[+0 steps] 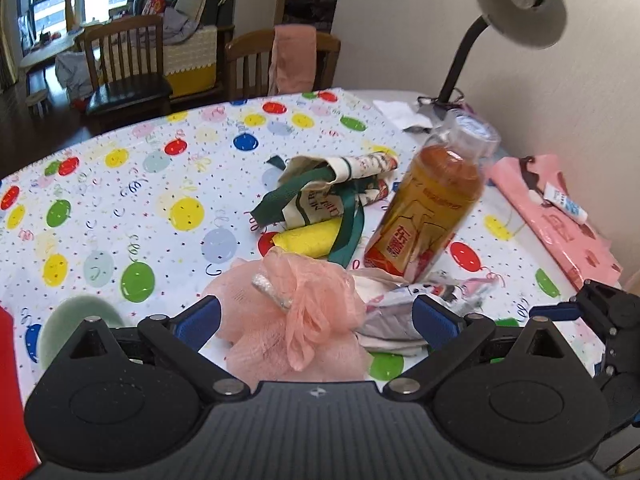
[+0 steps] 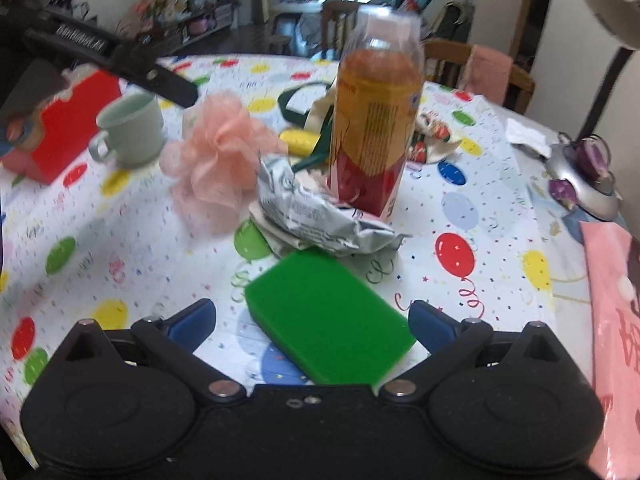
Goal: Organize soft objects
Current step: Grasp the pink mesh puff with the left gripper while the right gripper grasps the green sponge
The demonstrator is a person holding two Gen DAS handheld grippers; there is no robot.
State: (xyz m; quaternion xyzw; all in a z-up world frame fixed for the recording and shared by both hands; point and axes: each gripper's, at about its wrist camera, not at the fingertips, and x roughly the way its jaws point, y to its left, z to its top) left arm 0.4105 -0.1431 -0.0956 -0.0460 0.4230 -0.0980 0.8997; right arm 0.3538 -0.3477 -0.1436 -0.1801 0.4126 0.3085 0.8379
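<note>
Pink mesh, the bath pouf (image 1: 288,312), lay on the balloon-print bench (image 1: 120,184) between the wide-spread jaws of the left gripper (image 1: 316,320), untouched, with a crumpled cloth (image 1: 394,316) just beside it and a tea bottle (image 1: 432,196) behind. In the right wrist view, the right gripper (image 2: 312,322) stood wide around a green sponge (image 2: 328,316), its right finger (image 2: 430,326) seemingly touching the sponge's corner.
</note>
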